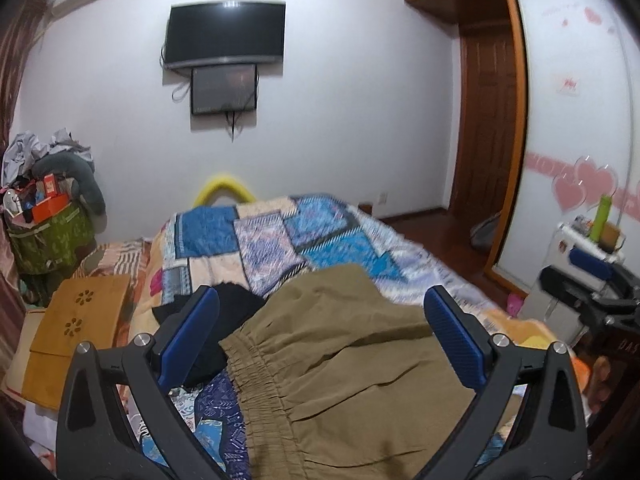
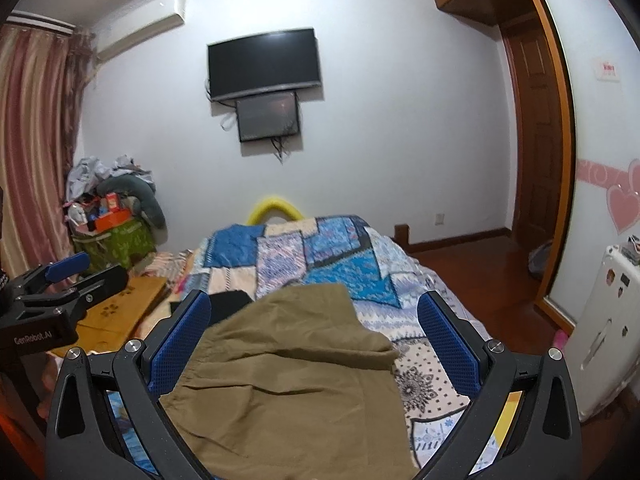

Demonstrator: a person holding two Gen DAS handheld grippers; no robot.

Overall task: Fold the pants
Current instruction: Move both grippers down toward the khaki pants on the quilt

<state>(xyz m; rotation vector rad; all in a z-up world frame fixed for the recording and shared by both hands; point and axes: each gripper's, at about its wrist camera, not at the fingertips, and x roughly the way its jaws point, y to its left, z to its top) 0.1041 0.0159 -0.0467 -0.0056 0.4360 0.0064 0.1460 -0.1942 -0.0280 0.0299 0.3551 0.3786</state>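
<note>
Olive-brown pants (image 1: 340, 360) lie on the patchwork quilt (image 1: 280, 236) of the bed, elastic waistband (image 1: 256, 380) toward the left. My left gripper (image 1: 322, 312) is open above the waistband end, fingers apart and empty. In the right wrist view the pants (image 2: 288, 376) lie folded over on the quilt (image 2: 320, 252). My right gripper (image 2: 314, 316) is open above them, holding nothing. The left gripper also shows at the left edge of the right wrist view (image 2: 76, 276), and the right gripper at the right edge of the left wrist view (image 1: 588, 268).
A black garment (image 1: 224, 320) lies on the bed beside the waistband. A small wooden table (image 1: 76, 320) stands at the bed's left. A heaped basket (image 1: 48, 216) sits in the far left corner. A white cabinet (image 2: 604, 332) and wardrobe stand on the right.
</note>
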